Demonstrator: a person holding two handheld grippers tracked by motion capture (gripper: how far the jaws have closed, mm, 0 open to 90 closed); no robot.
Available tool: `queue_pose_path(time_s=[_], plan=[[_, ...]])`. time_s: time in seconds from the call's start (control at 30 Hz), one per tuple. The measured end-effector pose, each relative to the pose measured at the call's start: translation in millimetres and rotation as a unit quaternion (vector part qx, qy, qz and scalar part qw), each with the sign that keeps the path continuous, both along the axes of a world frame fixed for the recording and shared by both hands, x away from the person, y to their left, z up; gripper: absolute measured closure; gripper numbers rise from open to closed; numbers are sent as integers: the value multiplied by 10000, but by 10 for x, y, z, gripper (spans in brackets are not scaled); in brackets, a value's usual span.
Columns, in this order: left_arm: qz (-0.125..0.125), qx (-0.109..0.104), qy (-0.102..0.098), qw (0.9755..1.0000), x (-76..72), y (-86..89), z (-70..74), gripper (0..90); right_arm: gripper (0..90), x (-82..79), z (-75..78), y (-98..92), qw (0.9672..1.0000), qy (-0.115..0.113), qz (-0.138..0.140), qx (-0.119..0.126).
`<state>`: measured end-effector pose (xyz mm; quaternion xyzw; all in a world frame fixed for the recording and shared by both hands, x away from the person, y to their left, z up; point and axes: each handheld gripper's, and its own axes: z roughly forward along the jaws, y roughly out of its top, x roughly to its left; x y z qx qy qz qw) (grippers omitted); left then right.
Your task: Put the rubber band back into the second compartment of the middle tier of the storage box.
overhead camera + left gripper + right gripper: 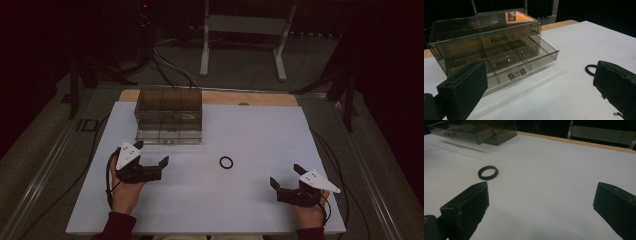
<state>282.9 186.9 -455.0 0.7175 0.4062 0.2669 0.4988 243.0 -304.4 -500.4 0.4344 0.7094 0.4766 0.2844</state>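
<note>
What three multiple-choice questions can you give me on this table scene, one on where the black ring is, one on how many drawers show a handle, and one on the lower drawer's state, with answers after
1. Where does the black ring lie?
A. Inside the drawer box
B. On the white table surface, between the two grippers
C. Held in the right gripper

2. How many drawer fronts of the drawer box show a handle?
A. Two
B. Four
C. Five

3. What state is the lower drawer in?
A. Pushed fully shut
B. Taken out and lying on the table
C. Pulled partly out

Answers:
1. B: the ring rests bare on the white table surface, apart from the left gripper and the right gripper.
2. A: the left gripper view shows one handle on the upper front and one on the lower.
3. C: its front juts past the box's frame.
</note>
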Motion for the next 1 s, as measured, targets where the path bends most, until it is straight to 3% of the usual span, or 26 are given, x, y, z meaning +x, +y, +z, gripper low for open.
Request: queue_pose_path(time_s=[0.77,1.0], plan=[[-485,38,106,9988,215,-433,-121,2,7,-13,2,1,9999,14,-81,79],[-612,116,40,9981,270,-542,-108,2,7,-6,1,5,9999,18,-76,80]])
